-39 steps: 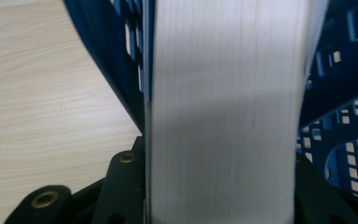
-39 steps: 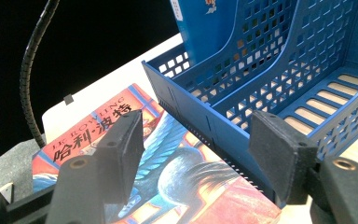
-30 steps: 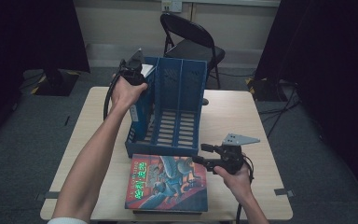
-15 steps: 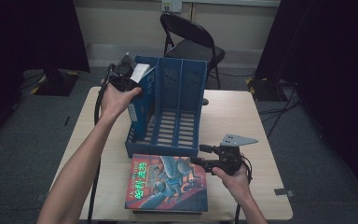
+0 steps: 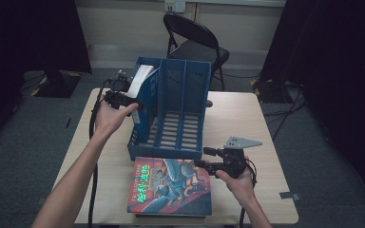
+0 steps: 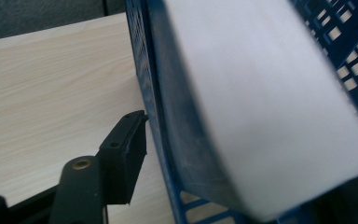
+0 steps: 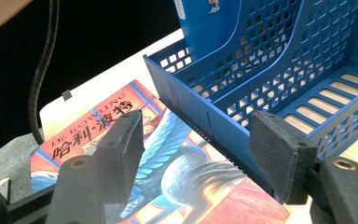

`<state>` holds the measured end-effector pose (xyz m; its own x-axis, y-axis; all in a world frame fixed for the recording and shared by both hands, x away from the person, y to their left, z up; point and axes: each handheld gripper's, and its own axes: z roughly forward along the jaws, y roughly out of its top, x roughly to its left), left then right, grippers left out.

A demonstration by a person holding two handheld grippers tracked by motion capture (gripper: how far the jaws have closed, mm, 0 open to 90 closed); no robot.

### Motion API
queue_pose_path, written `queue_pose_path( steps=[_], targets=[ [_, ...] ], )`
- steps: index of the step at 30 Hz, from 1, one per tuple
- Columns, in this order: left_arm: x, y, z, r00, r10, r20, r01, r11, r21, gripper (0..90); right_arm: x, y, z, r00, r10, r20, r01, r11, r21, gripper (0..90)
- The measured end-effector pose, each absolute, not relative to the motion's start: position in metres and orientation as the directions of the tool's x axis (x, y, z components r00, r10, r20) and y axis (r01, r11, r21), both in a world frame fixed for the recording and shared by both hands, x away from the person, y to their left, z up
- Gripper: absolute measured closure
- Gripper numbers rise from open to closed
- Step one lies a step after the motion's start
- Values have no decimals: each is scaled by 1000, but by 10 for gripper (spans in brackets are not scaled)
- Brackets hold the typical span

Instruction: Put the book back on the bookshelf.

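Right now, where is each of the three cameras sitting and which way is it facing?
High view: above the person's side, facing forward and down on the table; both forearms, left gripper at the rack, right gripper by the flat book.
Left gripper view: on the left gripper, facing the rack's side wall and the tilted book's page edge; one jaw shows.
Right gripper view: on the right gripper, facing rack and flat book; both jaws, spread.
Shared: rack in all three.

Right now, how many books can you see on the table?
2. One book lies flat at the table's near edge, in front of the blue rack. The other book stands tilted in the rack's left slot. More may be hidden.
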<state>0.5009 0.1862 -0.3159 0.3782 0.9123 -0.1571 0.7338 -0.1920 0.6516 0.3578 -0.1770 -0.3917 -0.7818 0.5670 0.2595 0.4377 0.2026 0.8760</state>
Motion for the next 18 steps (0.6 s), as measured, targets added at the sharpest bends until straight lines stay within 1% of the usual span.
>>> queue_pose_path(
  steps=[1,3,8,11,13,15,18],
  targets=[
    [499,186,-318,384,910,-157,727,-193,659,375,358,-176,-392,-783,567,255,436,208,875,352],
    [494,186,-324,402,907,-126,699,-216,681,380,357,-176,-391,-784,566,257,436,207,876,352],
    [486,196,-338,445,883,-151,676,-220,704,390,358,-176,-392,-782,567,258,438,204,875,352],
    [482,199,-346,451,877,-163,671,-213,711,395,358,-175,-392,-783,566,258,439,209,874,352],
    [480,198,-350,460,878,-134,666,-241,706,407,358,-174,-393,-784,565,257,438,209,874,352],
    [475,198,-356,464,877,-123,648,-241,723,408,357,-174,-392,-784,565,257,437,209,875,352],
    [470,197,-367,468,877,-104,649,-262,714,410,358,-174,-393,-782,567,257,438,208,874,352]
  ],
)
